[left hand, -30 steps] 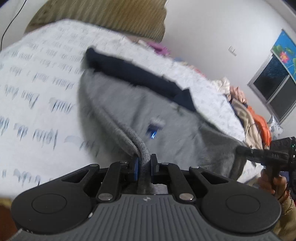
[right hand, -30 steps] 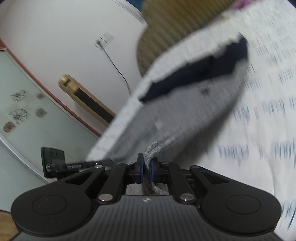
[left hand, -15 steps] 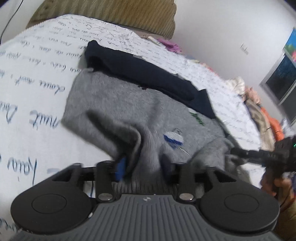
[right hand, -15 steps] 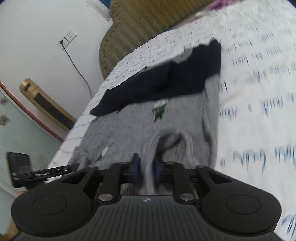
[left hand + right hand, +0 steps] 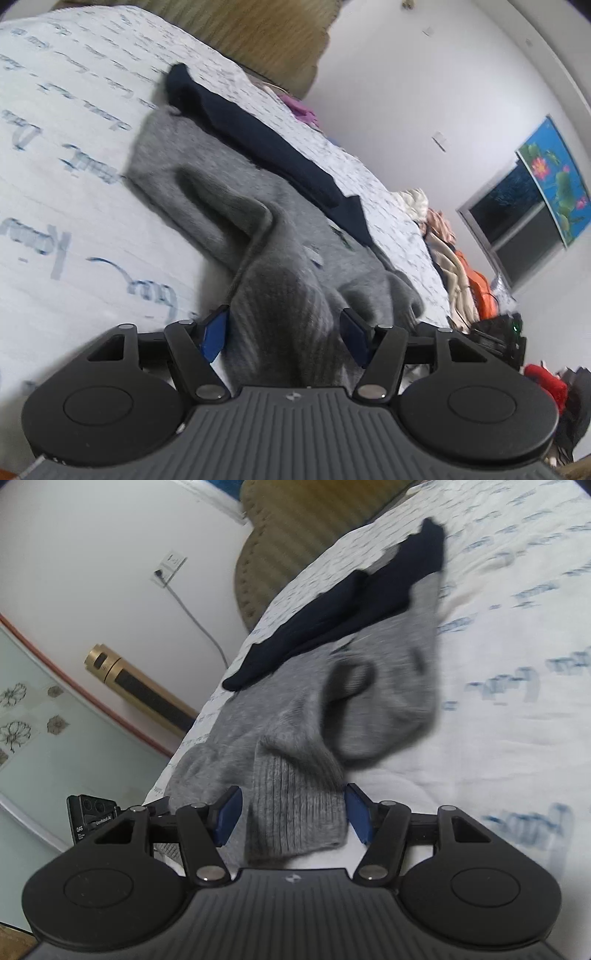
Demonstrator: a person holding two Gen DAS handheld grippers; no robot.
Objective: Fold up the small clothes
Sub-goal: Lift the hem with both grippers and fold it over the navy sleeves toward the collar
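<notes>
A grey knit sweater (image 5: 221,192) with a navy top part (image 5: 266,147) lies rumpled on the white bed sheet (image 5: 74,206) printed with blue script. My left gripper (image 5: 284,338) sits low over the near edge. Its jaws are opening; grey knit lies between the blue pads (image 5: 214,336) without being pinched. In the right wrist view the same sweater (image 5: 295,709) and its navy part (image 5: 351,605) show. My right gripper (image 5: 293,816) is opening too, with the ribbed hem (image 5: 295,812) lying loose between its pads (image 5: 358,818). Each view catches the other gripper at its edge.
A padded headboard (image 5: 258,33) stands at the far end of the bed. A pile of clothes (image 5: 454,266) lies along the bed's far side below a window (image 5: 517,218). A gold tower appliance (image 5: 140,686) and a wall socket with cable (image 5: 170,565) stand beside the bed.
Both grippers were shut on the sweater's lifted grey edge. They have come down toward the bed and their jaws have parted, and the cloth now rests loose on the sheet.
</notes>
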